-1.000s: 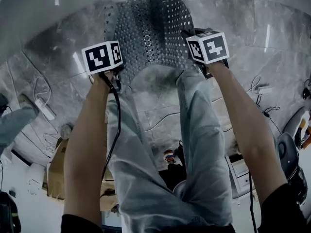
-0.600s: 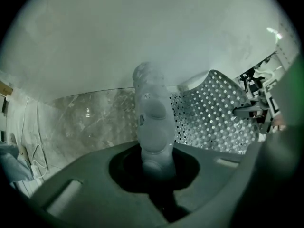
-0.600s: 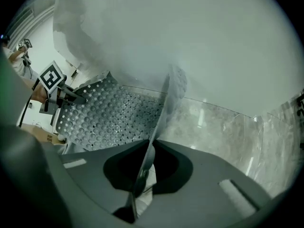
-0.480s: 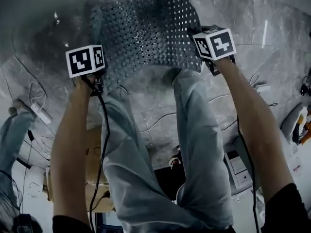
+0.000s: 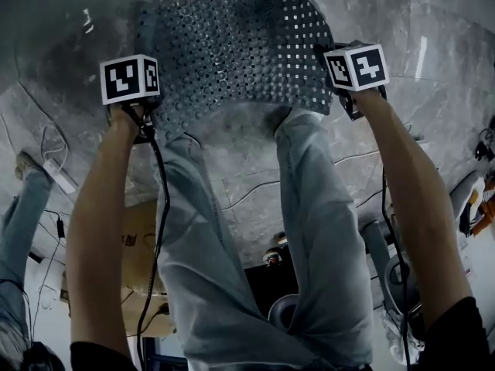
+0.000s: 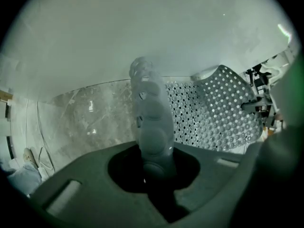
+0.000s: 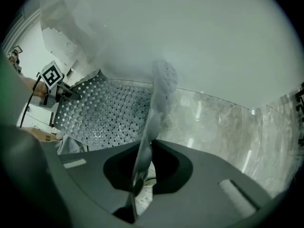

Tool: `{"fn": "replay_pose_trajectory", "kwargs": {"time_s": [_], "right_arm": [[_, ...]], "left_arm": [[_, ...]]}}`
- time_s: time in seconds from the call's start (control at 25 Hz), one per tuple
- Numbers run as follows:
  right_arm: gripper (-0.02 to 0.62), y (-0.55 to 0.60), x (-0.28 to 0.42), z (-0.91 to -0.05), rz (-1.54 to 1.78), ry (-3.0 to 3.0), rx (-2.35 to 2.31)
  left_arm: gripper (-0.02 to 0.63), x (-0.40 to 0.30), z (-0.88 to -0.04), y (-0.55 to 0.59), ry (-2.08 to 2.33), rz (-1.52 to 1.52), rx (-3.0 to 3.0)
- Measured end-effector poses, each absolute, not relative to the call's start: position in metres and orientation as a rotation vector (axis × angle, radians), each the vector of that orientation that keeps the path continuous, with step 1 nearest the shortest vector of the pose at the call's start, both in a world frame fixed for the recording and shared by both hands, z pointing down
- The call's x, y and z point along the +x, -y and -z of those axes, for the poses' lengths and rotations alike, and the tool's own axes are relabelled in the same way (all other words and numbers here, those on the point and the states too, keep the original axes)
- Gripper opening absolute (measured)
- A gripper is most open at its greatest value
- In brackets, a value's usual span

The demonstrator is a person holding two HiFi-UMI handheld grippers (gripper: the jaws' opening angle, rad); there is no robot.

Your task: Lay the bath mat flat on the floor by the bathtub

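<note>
The grey perforated bath mat (image 5: 232, 52) hangs stretched between my two grippers, low over the marble floor (image 5: 255, 176) in front of the white bathtub wall (image 6: 142, 27). My left gripper (image 5: 151, 126) grips the mat's near left corner. In the left gripper view the mat's edge (image 6: 152, 122) stands between the jaws (image 6: 154, 170), which have just been opening a little. My right gripper (image 5: 349, 107) is shut on the near right corner. In the right gripper view a fold of mat (image 7: 154, 108) runs up from between the jaws (image 7: 137, 179).
The person's trouser legs (image 5: 309, 230) stand just behind the mat. A power strip with cables (image 5: 58, 178) lies on the floor at left, near another person's leg (image 5: 19, 222). A cardboard box (image 5: 139, 238) sits behind the left arm.
Both grippers have sunk and moved apart. The mat, narrow and bunched before, now spreads wide and flatter between them, nearer the floor.
</note>
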State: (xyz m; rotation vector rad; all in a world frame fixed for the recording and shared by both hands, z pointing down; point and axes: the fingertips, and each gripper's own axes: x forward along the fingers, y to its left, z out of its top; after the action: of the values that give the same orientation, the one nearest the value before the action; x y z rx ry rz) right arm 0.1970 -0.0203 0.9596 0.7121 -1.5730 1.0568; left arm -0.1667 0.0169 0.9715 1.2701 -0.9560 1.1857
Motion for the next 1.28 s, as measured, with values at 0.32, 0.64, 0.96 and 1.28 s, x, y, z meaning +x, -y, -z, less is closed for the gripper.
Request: {"fn": "replay_pose_trajectory", "kwargs": {"time_s": [0.32,0.64,0.96,1.28], "right_arm": [[0.023,0.024,0.200,-0.977,-1.003,1.550,0.654],[0.023,0.019,0.217,-1.004,-0.987,1.522,0.665],[0.023,0.021,0.224,-1.029,-1.021,1.487,0.704],[0.023,0.013,0.238,-1.055,-0.950,1.452,0.630]], "left_arm": [[0.038,-0.180,-0.996,-0.020,0.940,-1.208,1.238],[0.040,-0.195,-1.026,-0.032,0.951,-1.235,1.204],[0.040,-0.210,-1.061,-0.036,0.956,-1.268,1.166],[0.040,-0.226,-1.088,-0.043,1.002,-1.240,1.110]]}}
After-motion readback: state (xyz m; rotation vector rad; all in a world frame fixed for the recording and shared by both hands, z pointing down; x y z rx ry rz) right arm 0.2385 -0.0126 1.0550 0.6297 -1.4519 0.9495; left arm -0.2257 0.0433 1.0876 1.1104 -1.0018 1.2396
